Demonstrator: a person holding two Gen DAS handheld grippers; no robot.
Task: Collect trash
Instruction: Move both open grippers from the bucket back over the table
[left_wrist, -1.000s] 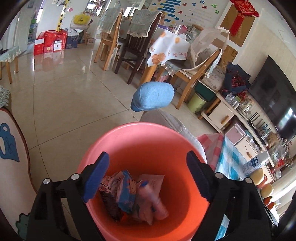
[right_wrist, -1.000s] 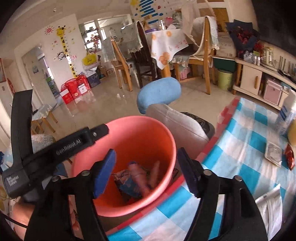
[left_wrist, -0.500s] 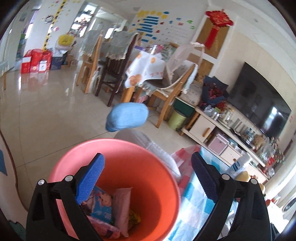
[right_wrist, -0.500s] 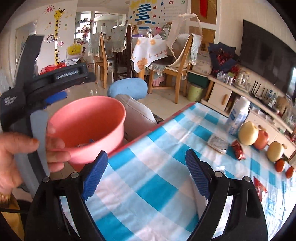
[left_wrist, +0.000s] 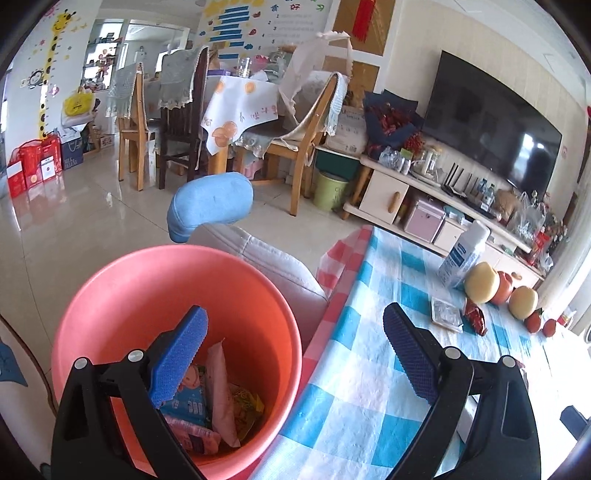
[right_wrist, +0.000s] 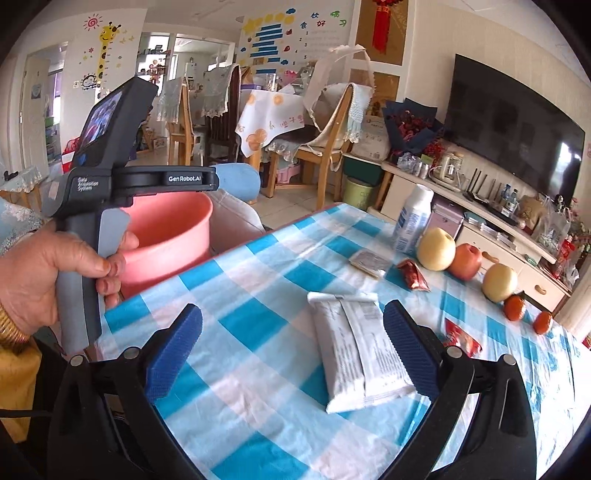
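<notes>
A pink bucket (left_wrist: 110, 295) stands beside the table's left end and holds several snack wrappers (left_wrist: 218, 398); it also shows in the right wrist view (right_wrist: 173, 240). My left gripper (left_wrist: 295, 358) is open and empty above the bucket's right rim and the table edge. My right gripper (right_wrist: 291, 347) is open and empty above the checked tablecloth (right_wrist: 258, 295). A white wrapper pack (right_wrist: 358, 350) lies on the cloth between its fingers. A red sachet (right_wrist: 413, 275), a clear packet (right_wrist: 369, 260) and a red wrapper (right_wrist: 461, 339) lie farther on.
Apples (right_wrist: 436, 249), small oranges (right_wrist: 515, 306) and a white bottle (right_wrist: 412, 218) stand at the table's far side. A grey chair with a blue headrest (left_wrist: 210, 206) is behind the bucket. The hand-held left gripper's body (right_wrist: 99, 206) shows in the right wrist view.
Both grippers have swung right, from over the bucket toward the table. The right wrist view now takes in the white pack and the fruit. Both stayed open.
</notes>
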